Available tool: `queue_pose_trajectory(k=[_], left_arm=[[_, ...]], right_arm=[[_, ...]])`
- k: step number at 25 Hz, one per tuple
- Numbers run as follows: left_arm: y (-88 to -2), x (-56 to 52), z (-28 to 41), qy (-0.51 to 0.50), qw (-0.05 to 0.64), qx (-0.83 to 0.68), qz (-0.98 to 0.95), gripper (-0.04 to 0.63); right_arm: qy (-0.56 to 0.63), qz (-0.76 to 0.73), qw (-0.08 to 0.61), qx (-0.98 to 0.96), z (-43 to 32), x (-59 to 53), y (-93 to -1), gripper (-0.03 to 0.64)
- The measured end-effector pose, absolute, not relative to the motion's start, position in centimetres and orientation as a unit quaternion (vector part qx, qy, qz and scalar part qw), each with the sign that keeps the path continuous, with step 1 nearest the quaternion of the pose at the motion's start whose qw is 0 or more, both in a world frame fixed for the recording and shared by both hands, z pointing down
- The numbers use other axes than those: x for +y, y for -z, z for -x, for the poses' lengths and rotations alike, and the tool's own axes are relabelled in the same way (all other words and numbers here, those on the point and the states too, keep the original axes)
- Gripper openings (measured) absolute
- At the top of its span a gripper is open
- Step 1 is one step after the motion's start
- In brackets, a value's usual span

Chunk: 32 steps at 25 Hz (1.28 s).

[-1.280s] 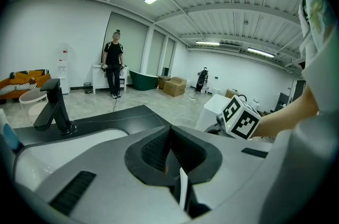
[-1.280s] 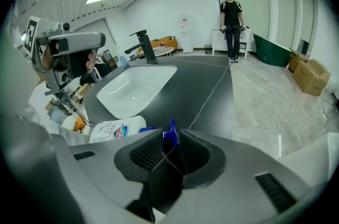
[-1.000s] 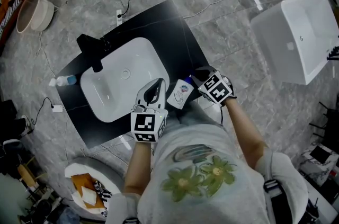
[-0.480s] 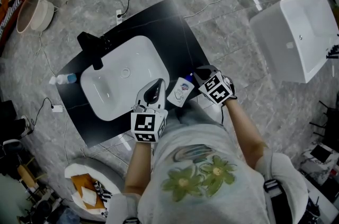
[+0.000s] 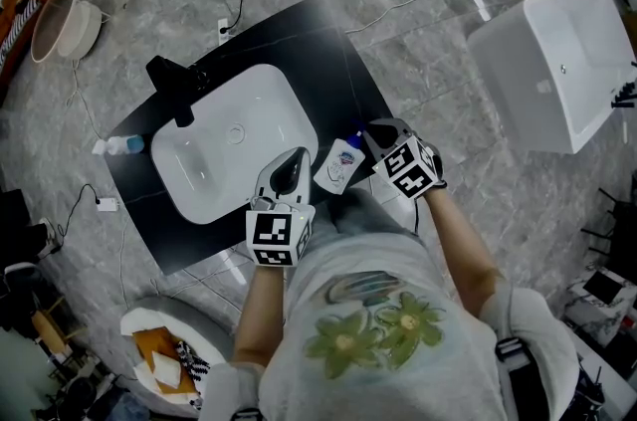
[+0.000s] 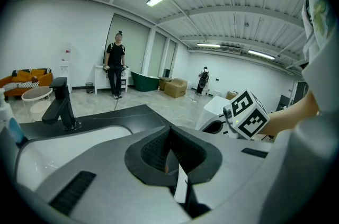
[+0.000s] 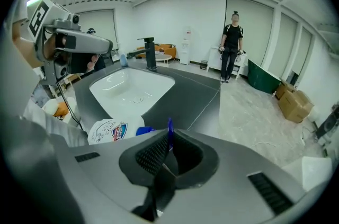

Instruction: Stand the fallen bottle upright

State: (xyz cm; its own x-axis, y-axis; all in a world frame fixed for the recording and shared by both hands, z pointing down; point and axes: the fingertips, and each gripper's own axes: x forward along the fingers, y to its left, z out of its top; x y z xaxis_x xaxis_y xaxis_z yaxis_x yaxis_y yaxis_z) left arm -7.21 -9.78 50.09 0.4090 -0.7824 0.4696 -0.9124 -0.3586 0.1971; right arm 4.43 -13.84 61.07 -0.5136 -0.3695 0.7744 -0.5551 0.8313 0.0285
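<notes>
The bottle (image 5: 339, 166) lies on its side on the black worktop (image 5: 328, 51), just beside the sink basin (image 5: 261, 89) and between the two claws. Its long axis runs from the base, nearest the person, to the blue cap (image 5: 359, 142), farthest away.

The right claw (image 5: 371, 138) sits at the cap end. Its jaws have just been closing and stand almost together on a thin blue part of the cap.

The left claw (image 5: 297, 154) is just beside the bottle body, jaws together, holding nothing.

Judgement: uprighting turns on raising the cap end over the base.
</notes>
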Motion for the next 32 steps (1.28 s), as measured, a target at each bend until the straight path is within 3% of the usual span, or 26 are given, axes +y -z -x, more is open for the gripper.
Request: queue_pose_trajectory(k=[32], left_arm=[[-47.5, -3.9, 6.5, -0.147, 0.203, -0.459, -0.852, 0.018]], right_arm=[[0.054, -0.355, 0.426, -0.831, -3.7, -8.9, -52.5, 0.052]])
